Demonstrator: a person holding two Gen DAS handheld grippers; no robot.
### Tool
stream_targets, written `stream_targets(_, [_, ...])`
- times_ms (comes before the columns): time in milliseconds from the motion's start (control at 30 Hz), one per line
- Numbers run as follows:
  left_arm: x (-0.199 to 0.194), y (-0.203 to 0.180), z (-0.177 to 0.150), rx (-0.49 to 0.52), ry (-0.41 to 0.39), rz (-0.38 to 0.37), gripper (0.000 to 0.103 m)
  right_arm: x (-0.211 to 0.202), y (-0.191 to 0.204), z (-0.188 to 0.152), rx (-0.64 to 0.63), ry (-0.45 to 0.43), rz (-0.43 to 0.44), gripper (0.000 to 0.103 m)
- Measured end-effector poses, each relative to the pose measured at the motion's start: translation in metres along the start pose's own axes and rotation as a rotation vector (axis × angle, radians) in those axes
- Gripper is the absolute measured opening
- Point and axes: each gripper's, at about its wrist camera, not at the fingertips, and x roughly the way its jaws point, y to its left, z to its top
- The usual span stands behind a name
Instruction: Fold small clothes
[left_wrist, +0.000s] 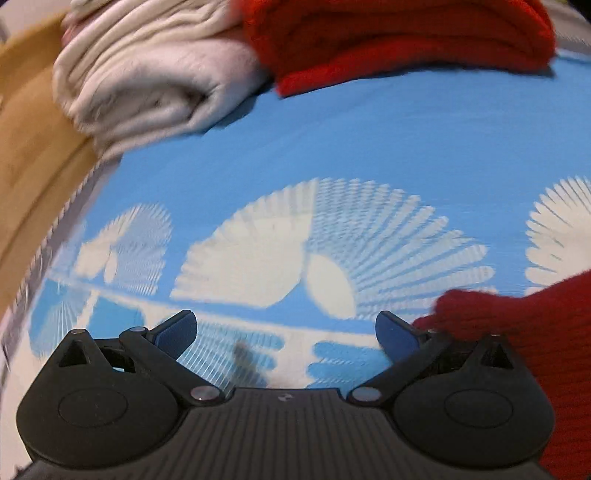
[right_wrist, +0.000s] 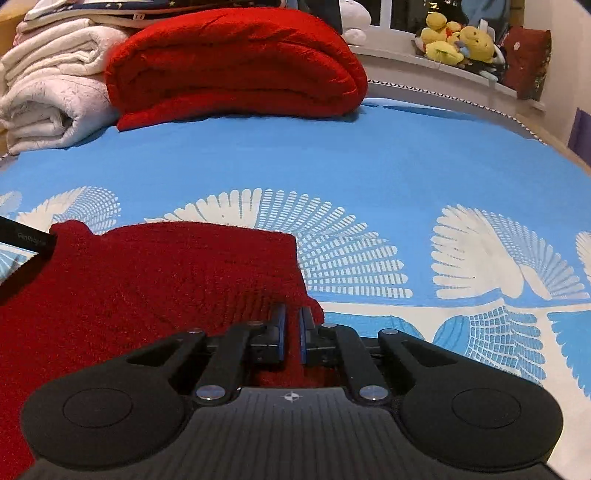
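A small dark red knit garment (right_wrist: 159, 280) lies on the blue bedsheet with white fan patterns (right_wrist: 369, 166). My right gripper (right_wrist: 291, 325) is shut on the garment's near right edge, the cloth pinched between the blue pads. In the left wrist view the same garment (left_wrist: 524, 325) shows at the lower right, just beside the right finger. My left gripper (left_wrist: 286, 332) is open and empty above the sheet (left_wrist: 332, 147); the view is motion-blurred. A black part of the left gripper (right_wrist: 26, 247) shows at the left edge of the right wrist view.
A folded red blanket (right_wrist: 236, 62) and folded white towels (right_wrist: 48, 85) are stacked at the far side of the bed; they also show in the left wrist view, the blanket (left_wrist: 406, 40) and the towels (left_wrist: 147, 70). A wooden bed frame (left_wrist: 33, 155) runs along the left. Yellow plush toys (right_wrist: 458, 40) sit on a sill at the back right.
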Motion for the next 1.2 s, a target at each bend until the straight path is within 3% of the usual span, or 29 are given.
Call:
stream_targets(100, [-0.028, 0.027, -0.015, -0.010, -0.012, -0.063, 0.103, -0.024, -0.009, -0.003, 0.095, -0.036, 0.007, 0.018])
stream_targets(167, [-0.068, 0.042, -0.037, 0.005, -0.063, -0.131, 0.103, -0.052, -0.013, -0.010, 0.137, -0.064, 0.012, 0.050])
stream_targets(233, [-0.118, 0.058, -0.069, 0.016, -0.128, -0.204, 0.103, -0.093, -0.009, -0.021, 0.116, -0.101, 0.033, 0.071])
stream_targets(267, [-0.144, 0.067, -0.088, 0.015, -0.159, -0.246, 0.103, -0.119, -0.005, -0.030, 0.094, -0.124, 0.038, 0.080])
stream_targets(333, [-0.189, 0.079, -0.128, 0.005, -0.191, -0.320, 0.103, -0.165, 0.004, -0.048, 0.075, -0.163, 0.055, 0.087])
stream_targets(433, [-0.241, 0.095, -0.187, -0.027, -0.209, -0.417, 0.103, -0.227, 0.017, -0.073, 0.086, -0.181, 0.080, 0.091])
stream_targets(533, [-0.270, 0.107, -0.238, -0.044, -0.223, -0.466, 0.103, -0.278, 0.036, -0.097, 0.065, -0.204, 0.022, 0.098])
stream_targets(667, [-0.279, 0.108, -0.276, -0.056, -0.250, -0.423, 0.103, -0.322, 0.056, -0.149, 0.131, -0.274, -0.099, 0.101])
stream_targets(733, [-0.273, 0.106, -0.284, -0.059, -0.229, -0.424, 0.103, -0.323, 0.063, -0.171, 0.157, -0.284, -0.121, 0.101])
stream_targets(833, [-0.264, 0.106, -0.294, -0.064, -0.219, -0.403, 0.103, -0.301, 0.076, -0.185, 0.061, -0.219, -0.134, 0.100])
stream_targets(967, [-0.256, 0.109, -0.290, -0.032, -0.198, -0.449, 0.103, -0.291, 0.083, -0.188, -0.014, -0.223, -0.181, 0.100])
stream_targets(1200, [-0.248, 0.108, -0.278, -0.028, -0.202, -0.440, 0.103, -0.271, 0.085, -0.183, -0.004, -0.165, -0.170, 0.100])
